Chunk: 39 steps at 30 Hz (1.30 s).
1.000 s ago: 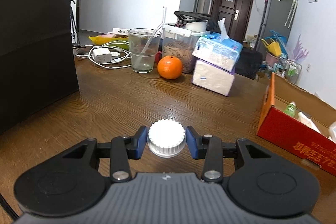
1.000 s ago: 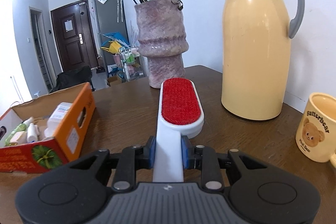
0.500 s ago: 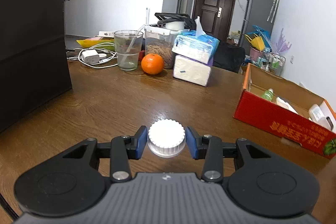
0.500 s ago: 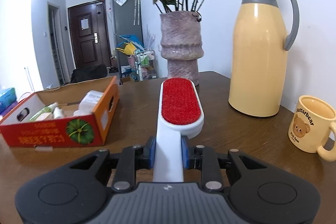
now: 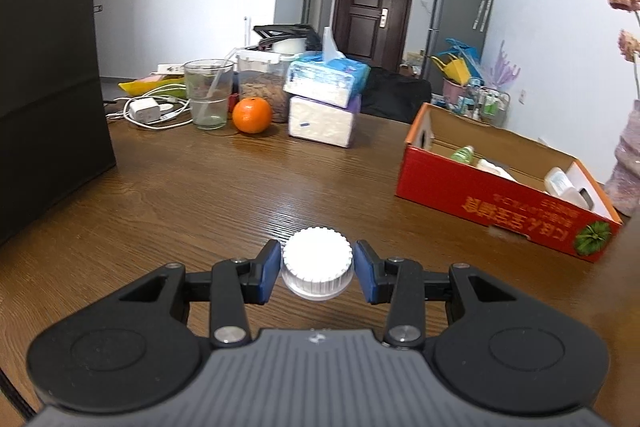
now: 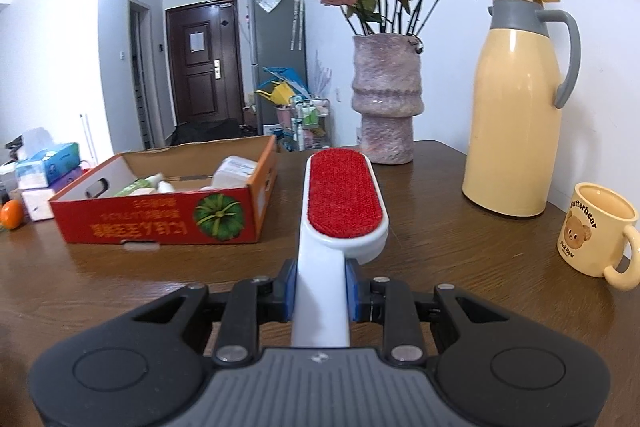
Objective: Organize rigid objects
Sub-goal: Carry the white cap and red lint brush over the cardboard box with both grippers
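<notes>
Above the wooden table (image 5: 200, 195), left gripper (image 5: 317, 269) closed on a white ribbed cap (image 5: 317, 263), blue pads touching both sides, red cardboard box (image 5: 496, 203) ahead to the right. Over the same table, right gripper (image 6: 320, 291) clamped on the white handle of a lint brush (image 6: 340, 203), red pad up. Box just left of the brush; vase (image 6: 386, 107), thermos (image 6: 516, 107) and bear mug (image 6: 596, 231) to the right.

A lived-in home. A dark wooden dining table (image 5: 180, 195) carries stacked tissue packs (image 5: 324, 99), a round orange (image 5: 252, 115) and a cream thermos jug (image 6: 520, 107). Behind stand a grey fridge (image 6: 276, 55) and a brown panelled front door (image 5: 372, 3).
</notes>
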### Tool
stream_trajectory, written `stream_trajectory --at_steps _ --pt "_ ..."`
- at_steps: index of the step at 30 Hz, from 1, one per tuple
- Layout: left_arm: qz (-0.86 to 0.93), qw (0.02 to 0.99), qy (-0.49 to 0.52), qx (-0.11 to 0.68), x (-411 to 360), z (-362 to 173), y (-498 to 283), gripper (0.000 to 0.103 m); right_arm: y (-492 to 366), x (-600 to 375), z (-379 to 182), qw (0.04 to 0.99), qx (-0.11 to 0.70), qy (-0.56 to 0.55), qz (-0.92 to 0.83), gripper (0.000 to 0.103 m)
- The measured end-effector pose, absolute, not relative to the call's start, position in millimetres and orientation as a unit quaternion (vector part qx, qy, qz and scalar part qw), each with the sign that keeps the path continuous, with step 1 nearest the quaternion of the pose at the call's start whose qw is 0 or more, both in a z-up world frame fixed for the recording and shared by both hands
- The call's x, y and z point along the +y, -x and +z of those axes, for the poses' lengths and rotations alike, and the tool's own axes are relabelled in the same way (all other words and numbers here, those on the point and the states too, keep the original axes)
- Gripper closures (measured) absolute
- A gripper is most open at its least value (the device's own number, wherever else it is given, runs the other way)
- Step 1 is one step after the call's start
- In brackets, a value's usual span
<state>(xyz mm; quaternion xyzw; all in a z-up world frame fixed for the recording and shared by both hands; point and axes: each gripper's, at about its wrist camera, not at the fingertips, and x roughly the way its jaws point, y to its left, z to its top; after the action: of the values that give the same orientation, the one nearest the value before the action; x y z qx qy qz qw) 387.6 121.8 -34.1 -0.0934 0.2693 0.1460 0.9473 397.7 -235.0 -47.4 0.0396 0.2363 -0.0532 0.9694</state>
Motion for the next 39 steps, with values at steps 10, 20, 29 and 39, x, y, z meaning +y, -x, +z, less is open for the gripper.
stream_trajectory --at_steps 10,20,29,39 --pt "0.110 0.955 0.081 0.261 88 -25 -374 0.062 -378 -205 -43 0.971 0.236 -0.033 -0.019 0.079" --pt "0.079 0.960 0.069 0.258 57 -20 -369 0.062 -367 -174 -42 0.970 0.239 -0.029 0.015 0.079" --pt "0.060 0.962 0.063 0.259 38 -17 -377 0.062 -369 -150 -34 0.971 0.235 -0.025 0.040 0.079" --pt "0.052 0.964 0.064 0.254 28 -9 -412 0.062 -403 -133 -25 0.971 0.232 -0.028 0.052 0.079"
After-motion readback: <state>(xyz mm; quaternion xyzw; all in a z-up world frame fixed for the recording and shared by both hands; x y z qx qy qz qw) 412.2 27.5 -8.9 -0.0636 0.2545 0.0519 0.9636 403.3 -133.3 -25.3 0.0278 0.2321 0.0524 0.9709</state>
